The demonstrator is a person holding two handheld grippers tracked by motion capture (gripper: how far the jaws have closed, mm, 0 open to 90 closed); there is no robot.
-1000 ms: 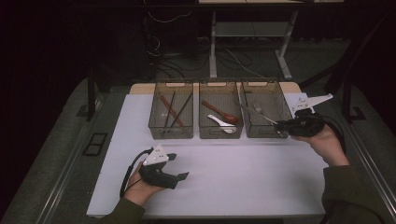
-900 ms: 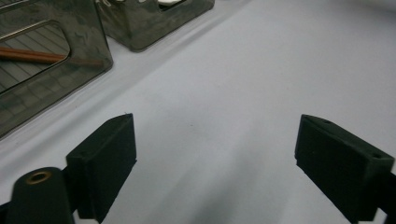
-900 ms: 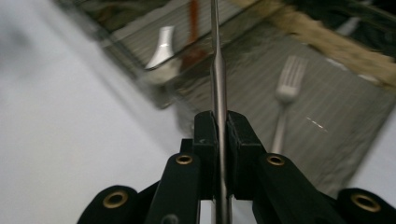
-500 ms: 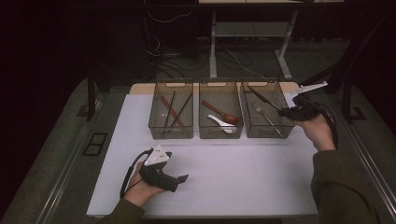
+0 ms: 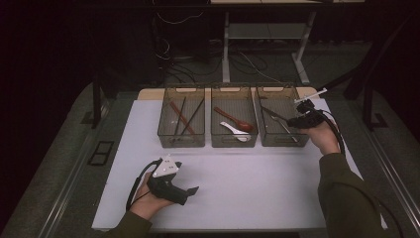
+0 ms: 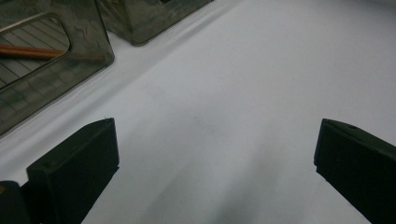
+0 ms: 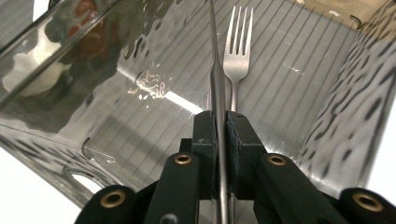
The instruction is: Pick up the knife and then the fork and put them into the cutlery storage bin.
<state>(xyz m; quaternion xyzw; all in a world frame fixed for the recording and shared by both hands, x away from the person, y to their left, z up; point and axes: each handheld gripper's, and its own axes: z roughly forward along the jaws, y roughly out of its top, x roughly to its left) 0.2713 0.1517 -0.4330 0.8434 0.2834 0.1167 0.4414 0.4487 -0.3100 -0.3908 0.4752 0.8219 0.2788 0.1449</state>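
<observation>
Jaws clamping utensil (image 7: pixel 218 88) above binned fork (image 7: pixel 237 42)

Dim lab or test room set up for recording.

A table (image 5: pixel 233 198) covered in plain white sheeting stands on grey carpet, with three clear plastic bins (image 5: pixel 234 144) lined up along its far side. Behind it, loose cables (image 5: pixel 188 54) trail across the floor beneath a metal-legged desk (image 5: pixel 262 29). The surroundings are dark.

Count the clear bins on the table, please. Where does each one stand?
3. They stand in a row at the far side of the white table: the left bin, the middle bin, and the right bin.
</observation>
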